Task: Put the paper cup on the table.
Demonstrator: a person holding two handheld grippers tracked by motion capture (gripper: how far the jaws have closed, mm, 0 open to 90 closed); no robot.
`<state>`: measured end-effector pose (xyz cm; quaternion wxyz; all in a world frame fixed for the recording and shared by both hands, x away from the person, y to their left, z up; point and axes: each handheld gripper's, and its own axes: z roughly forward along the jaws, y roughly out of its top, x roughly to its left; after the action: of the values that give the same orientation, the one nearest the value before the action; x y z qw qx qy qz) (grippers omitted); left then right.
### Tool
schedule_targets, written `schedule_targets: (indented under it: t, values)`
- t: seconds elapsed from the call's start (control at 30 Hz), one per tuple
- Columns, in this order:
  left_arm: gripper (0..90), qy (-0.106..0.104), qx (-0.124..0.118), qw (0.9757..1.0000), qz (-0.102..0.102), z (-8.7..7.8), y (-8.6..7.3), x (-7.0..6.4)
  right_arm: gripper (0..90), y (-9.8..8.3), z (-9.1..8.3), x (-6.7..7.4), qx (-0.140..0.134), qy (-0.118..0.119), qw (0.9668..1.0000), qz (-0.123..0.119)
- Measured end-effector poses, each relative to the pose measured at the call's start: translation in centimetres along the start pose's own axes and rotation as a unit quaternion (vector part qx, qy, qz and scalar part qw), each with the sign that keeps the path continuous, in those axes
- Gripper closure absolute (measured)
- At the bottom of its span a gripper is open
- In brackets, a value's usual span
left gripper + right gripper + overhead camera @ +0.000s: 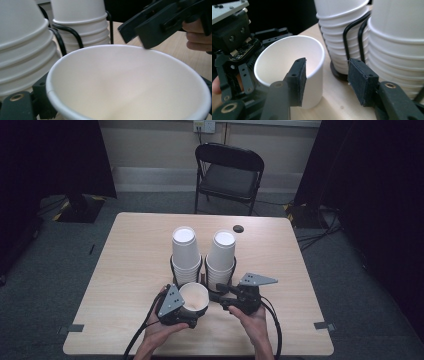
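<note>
The table (125, 270) is made of light wood and stands on a grey floor (40, 270). A black folding chair (229, 172) stands behind the table, well apart from it.

Two tall stacks of white paper cups stand upside down near the middle of the table. The left stack (185, 252) and the right stack (221, 255) are just beside each other. Each stack sits in a black wire holder (352, 32). A small dark round spot (238, 228) is on the table behind the stacks.

One white cup (194, 298) is in front of the two stacks, close to the person. Its open mouth faces up and a little toward the right. In the left gripper view the cup (130, 82) is very near and you can see inside it.

The left claw (187, 312) holds this cup by its lower part, and its two black sides press on the cup.

The right claw (218, 296) is just beside the cup, on its right. In the right gripper view the right claw (327, 80) has its two sides apart. One pad (299, 80) is in front of the cup wall and nothing is pinched between them.
</note>
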<state>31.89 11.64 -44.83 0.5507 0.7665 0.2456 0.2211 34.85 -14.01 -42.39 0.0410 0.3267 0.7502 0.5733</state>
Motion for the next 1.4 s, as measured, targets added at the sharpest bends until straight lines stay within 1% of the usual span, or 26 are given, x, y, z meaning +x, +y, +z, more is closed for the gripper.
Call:
schedule_targets:
  t: [0.07,0.17,0.27,0.33,0.37,0.4,0.43,0.5,0.53,0.57,0.6,0.67,0.7,0.73,0.8,0.87,0.9,0.93,1.0,1.03,1.07,1.1,1.17,1.3,1.37,1.4]
  values:
    - [9.9,0.003,-0.004,0.9999,-0.010,-0.3,-0.1,0.3,45.6,-0.2,-0.3,-0.1,-0.012,-0.008,0.9999,-0.001]
    - [9.9,0.013,-0.005,0.9998,-0.016,-0.6,-0.2,0.7,42.1,-0.6,-0.8,-0.3,-0.023,-0.025,0.9994,-0.008]
    - [9.7,0.023,-0.004,0.9995,-0.023,-1.2,-0.2,0.9,38.7,-1.1,-1.2,-0.5,-0.040,-0.043,0.9981,-0.017]
    - [9.7,0.021,-0.006,0.9993,-0.030,-1.6,-0.3,1.1,36.1,-1.4,-1.6,-0.5,-0.049,-0.059,0.9969,-0.021]
    - [9.7,0.025,-0.008,0.9990,-0.035,-1.9,-0.4,1.3,33.8,-1.9,-1.9,-0.7,-0.063,-0.069,0.9954,-0.020]
    - [9.7,0.025,-0.008,0.9990,-0.035,-1.9,-0.4,1.3,33.8,-1.9,-1.9,-0.7,-0.063,-0.069,0.9954,-0.020]
    - [9.7,0.028,-0.010,0.9987,-0.040,-2.4,-0.4,1.5,32.7,-2.3,-2.2,-0.9,-0.074,-0.074,0.9944,-0.014]
    - [9.7,0.028,-0.013,0.9985,-0.044,-2.6,-0.4,1.6,31.4,-2.5,-2.4,-1.0,-0.078,-0.079,0.9937,-0.012]
    - [9.7,0.030,-0.014,0.9984,-0.046,-2.8,-0.4,1.8,30.7,-3.0,-2.8,-1.2,-0.083,-0.093,0.9921,-0.012]
    - [9.7,0.033,-0.017,0.9981,-0.048,-3.0,-0.4,1.9,30.7,-3.0,-2.8,-1.2,-0.083,-0.093,0.9921,-0.012]
    - [9.7,0.036,-0.019,0.9978,-0.053,-3.4,-0.4,2.2,28.4,-3.4,-3.2,-1.4,-0.090,-0.104,0.9904,-0.012]
    - [9.7,0.039,-0.021,0.9976,-0.053,-3.6,-0.4,2.3,28.2,-3.6,-3.5,-1.5,-0.094,-0.108,0.9897,-0.010]
    - [9.7,0.042,-0.020,0.9975,-0.053,-3.7,-0.4,2.5,26.7,-4.0,-4.0,-1.7,-0.105,-0.116,0.9877,-0.004]
    - [9.7,0.043,-0.021,0.9974,-0.055,-3.9,-0.4,2.7,26.7,-4.0,-4.0,-1.7,-0.105,-0.116,0.9877,-0.004]
    - [9.7,0.050,-0.033,0.9960,-0.067,-4.5,-0.4,3.4,25.0,-4.5,-4.6,-2.2,-0.116,-0.128,0.9850,0.007]
    - [9.7,0.049,-0.035,0.9957,-0.071,-4.7,-0.3,3.6,24.1,-4.7,-4.7,-2.3,-0.116,-0.132,0.9844,0.009]
    - [9.7,0.061,-0.033,0.9952,-0.069,-5.0,-0.2,4.0,21.6,-4.9,-4.9,-2.4,-0.115,-0.137,0.9839,0.003]
    - [9.7,0.063,-0.035,0.9951,-0.068,-5.2,-0.1,4.2,20.0,-5.1,-5.0,-2.4,-0.117,-0.136,0.9838,0.001]
    - [9.7,0.061,-0.040,0.9949,-0.070,-5.4,-0.1,4.4,18.8,-5.2,-5.0,-2.4,-0.118,-0.136,0.9836,-0.001]
    - [9.7,0.068,-0.045,0.9941,-0.071,-5.7,0.0,4.7,16.5,-5.5,-5.1,-2.6,-0.111,-0.149,0.9825,-0.009]
    - [9.7,0.068,-0.045,0.9941,-0.071,-5.7,0.0,4.7,16.5,-5.5,-5.1,-2.6,-0.111,-0.149,0.9825,-0.009]
    - [9.7,0.071,-0.043,0.9941,-0.070,-5.7,0.1,4.8,16.4,-5.8,-5.1,-2.7,-0.100,-0.168,0.9807,-0.008]
    - [9.7,0.079,-0.039,0.9937,-0.069,-5.8,0.1,5.2,16.2,-5.9,-5.0,-2.8,-0.098,-0.172,0.9802,-0.005]
    - [9.7,0.089,-0.042,0.9923,-0.075,-6.1,0.0,6.0,14.6,-6.6,-5.1,-3.1,-0.092,-0.187,0.9779,-0.013]
    - [9.7,0.097,-0.041,0.9914,-0.077,-6.3,0.0,6.4,15.4,-6.9,-5.1,-3.3,-0.091,-0.204,0.9747,-0.012]
    - [9.7,0.101,-0.042,0.9909,-0.079,-6.4,0.0,6.6,15.4,-6.9,-5.1,-3.3,-0.091,-0.204,0.9747,-0.012]
